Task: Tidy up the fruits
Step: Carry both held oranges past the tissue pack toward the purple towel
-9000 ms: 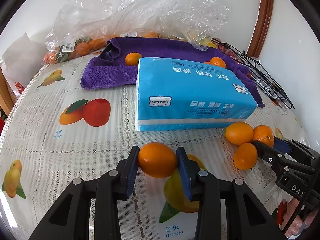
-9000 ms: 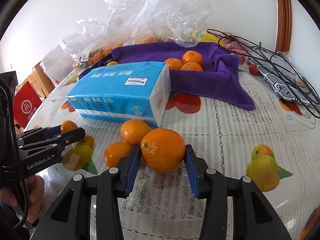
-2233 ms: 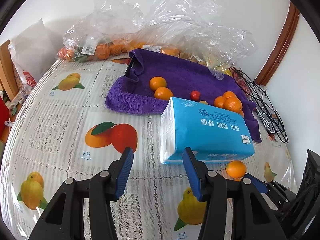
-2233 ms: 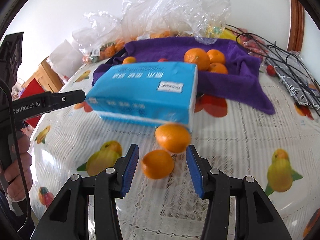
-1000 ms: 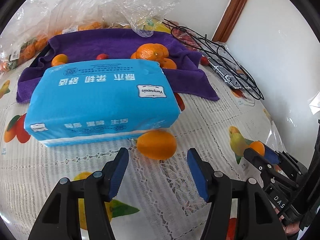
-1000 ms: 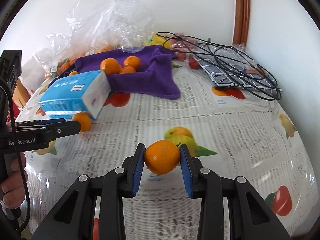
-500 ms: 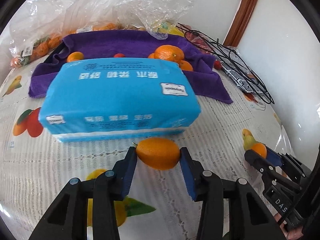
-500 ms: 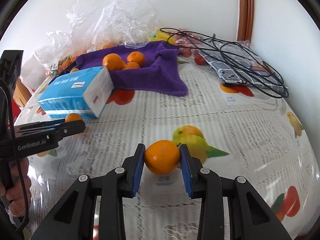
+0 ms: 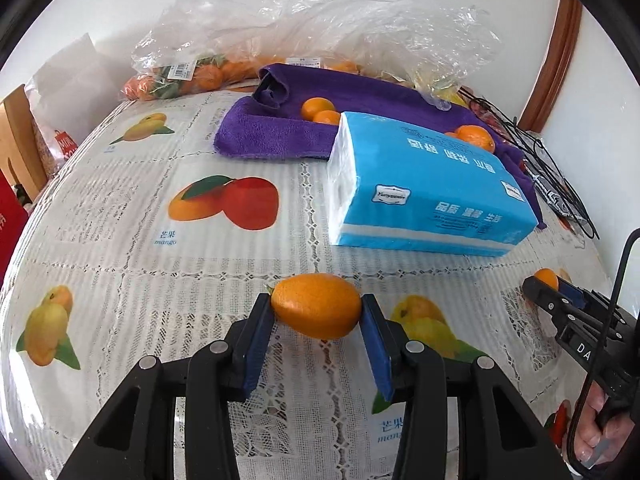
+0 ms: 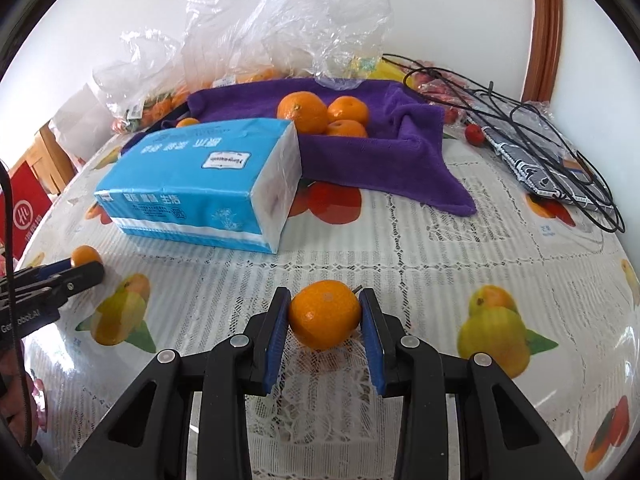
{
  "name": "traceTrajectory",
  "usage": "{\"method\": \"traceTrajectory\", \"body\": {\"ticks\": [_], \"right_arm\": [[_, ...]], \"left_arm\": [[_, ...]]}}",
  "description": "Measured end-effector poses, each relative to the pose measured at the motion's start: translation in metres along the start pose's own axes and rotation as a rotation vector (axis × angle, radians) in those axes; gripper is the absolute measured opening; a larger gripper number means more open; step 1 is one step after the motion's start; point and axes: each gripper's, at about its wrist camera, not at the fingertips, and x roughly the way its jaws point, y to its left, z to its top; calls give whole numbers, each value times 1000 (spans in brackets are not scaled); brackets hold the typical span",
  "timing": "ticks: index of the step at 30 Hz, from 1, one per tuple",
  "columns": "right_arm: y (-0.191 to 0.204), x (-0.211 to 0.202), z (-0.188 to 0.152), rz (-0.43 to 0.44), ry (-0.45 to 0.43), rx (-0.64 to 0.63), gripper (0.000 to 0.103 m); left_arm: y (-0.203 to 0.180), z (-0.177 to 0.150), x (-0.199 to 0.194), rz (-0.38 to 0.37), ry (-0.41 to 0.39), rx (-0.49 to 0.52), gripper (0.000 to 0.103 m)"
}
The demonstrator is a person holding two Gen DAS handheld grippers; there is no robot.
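My left gripper (image 9: 318,312) pinches an oval orange (image 9: 316,306), my right gripper (image 10: 325,316) a round mandarin (image 10: 325,314); I must carry both w/ gentle squeeze to the purple towel (image 10: 384,160) at 12 o'clock, passing round the tissue pack (image 10: 208,184)

Blue tissue pack (image 9: 424,188) sits mid-table right in front of the purple towel (image 9: 276,136), blocking the straight line to it. Open tablecloth (image 9: 120,208) to the pack's left, wide lane to the towel's left edge. On the other side, bare strip (image 10: 460,248) between pack end and the cable pile (image 10: 540,152); towel corner (image 10: 452,196) drapes into it. Plastic bags (image 10: 280,28) wall off the back. Oranges on towel (image 10: 320,114) crowd its right half; left part has two more (image 9: 318,112)
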Motion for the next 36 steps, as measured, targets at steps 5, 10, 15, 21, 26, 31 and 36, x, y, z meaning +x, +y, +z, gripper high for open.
{"method": "traceTrajectory", "body": {"ticks": [5,10,15,21,26,31,36], "right_arm": [[-2,4,2,-8,12,12,35],[-3,7,2,-21,21,14,35],[-2,9,2,-34,25,2,35],[-2,10,3,-38,25,6,36],[-6,10,3,-15,22,25,36],[-6,10,3,-13,22,26,36],[-3,10,2,-27,23,16,36]], "left_arm": [[-3,-1,3,32,-36,9,42],[-6,0,4,46,-33,20,42],[3,0,1,-13,-42,-28,42],[6,0,1,-28,-45,-47,42],[-4,1,3,30,-34,-2,42],[-9,1,4,76,-27,25,42],[-8,1,3,68,-29,18,41]]}}
